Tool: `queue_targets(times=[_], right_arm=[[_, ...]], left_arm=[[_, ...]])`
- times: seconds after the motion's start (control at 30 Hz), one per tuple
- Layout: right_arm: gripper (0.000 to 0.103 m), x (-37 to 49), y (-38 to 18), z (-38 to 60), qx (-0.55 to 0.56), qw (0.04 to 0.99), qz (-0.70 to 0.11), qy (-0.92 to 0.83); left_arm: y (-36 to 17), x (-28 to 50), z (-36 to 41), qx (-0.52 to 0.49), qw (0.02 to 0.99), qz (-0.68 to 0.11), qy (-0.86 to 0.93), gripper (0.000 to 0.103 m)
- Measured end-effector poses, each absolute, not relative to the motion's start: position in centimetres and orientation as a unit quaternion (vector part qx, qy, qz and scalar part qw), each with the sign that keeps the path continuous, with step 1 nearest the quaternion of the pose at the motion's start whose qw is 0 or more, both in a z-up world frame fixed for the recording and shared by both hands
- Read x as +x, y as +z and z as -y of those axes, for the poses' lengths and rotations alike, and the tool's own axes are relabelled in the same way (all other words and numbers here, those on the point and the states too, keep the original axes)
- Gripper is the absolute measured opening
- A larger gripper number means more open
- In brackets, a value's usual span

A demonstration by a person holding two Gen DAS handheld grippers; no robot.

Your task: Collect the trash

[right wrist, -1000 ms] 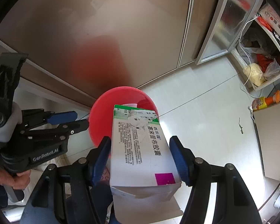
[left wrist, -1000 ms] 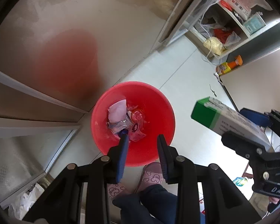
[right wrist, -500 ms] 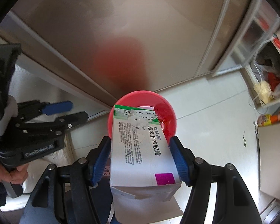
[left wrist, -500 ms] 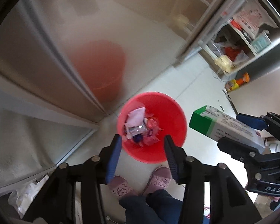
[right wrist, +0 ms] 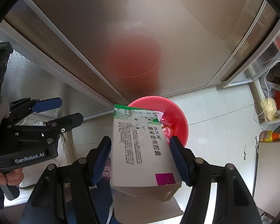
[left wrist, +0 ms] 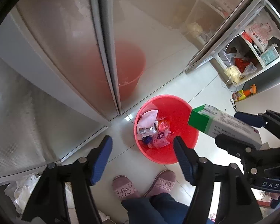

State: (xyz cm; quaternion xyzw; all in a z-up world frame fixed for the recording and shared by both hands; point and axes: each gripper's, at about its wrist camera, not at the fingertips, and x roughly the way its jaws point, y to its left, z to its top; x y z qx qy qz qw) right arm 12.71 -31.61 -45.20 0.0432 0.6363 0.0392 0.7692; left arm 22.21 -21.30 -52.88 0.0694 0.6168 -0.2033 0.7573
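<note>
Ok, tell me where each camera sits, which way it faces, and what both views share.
Left wrist: sits on the left claw, facing steeply down at the round red plastic bucket of trash on the pale tiled floor; its jaws are opening with nothing between them, above the person's pink slippers.
Right wrist: sits on the right claw, facing down past the green-and-white cardboard box it grips; a hand shows.
Shared: bucket, box, floor, and each other's claw.
</note>
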Motion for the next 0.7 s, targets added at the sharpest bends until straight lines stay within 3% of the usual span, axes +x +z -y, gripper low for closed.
queue_targets(times=[0.27,0.33,0.47,0.7], right_arm=[[0.065,12.8,-45.3,31.3,0.030,0.768,-0.639,0.037],[0.066,13.0,-45.1,30.7,0.028,0.768,-0.639,0.033],[0.090,12.8,-44.9,30.4,0.039,0.772,-0.634,0.034],[0.096,12.2,-44.6,30.5,0.036,0.772,-0.634,0.012]], left_arm=[[-53.0,22.6,20.6,0.079,0.754,-0.618,-0.209,0.070],[-52.9,22.5,20.7,0.084,0.754,-0.616,-0.212,0.080],[-53.1,22.1,20.6,0.078,0.746,-0.625,-0.218,0.082],[-51.9,21.2,21.0,0.096,0.754,-0.617,-0.206,0.088]])
